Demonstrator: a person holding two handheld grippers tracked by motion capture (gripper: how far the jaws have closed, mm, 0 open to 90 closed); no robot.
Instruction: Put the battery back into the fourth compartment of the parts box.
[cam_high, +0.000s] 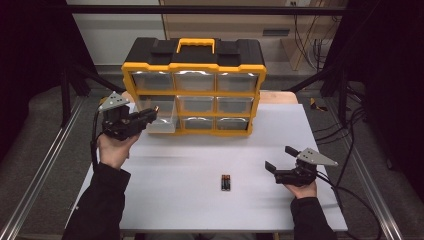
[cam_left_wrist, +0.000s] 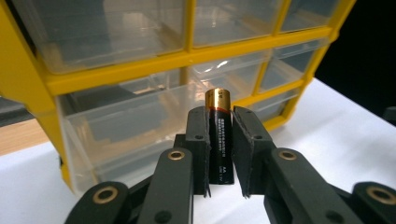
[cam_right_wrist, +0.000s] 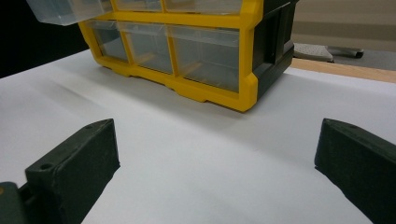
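The battery (cam_left_wrist: 219, 135), clamped upright between the closed jaws of the left gripper (cam_high: 150, 116) just before the pulled-out drawer (cam_high: 161, 116) near the table's (cam_high: 200, 210) far-left corner, could strike the drawer's front wall and slip, while the right gripper (cam_high: 281, 159) waits wide open, empty.

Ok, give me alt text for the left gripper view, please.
The left hand-held gripper clamps an upright AA battery between its black pads. Just behind stands a yellow-framed organizer of clear drawers, with one clear drawer pulled out, on a white table.
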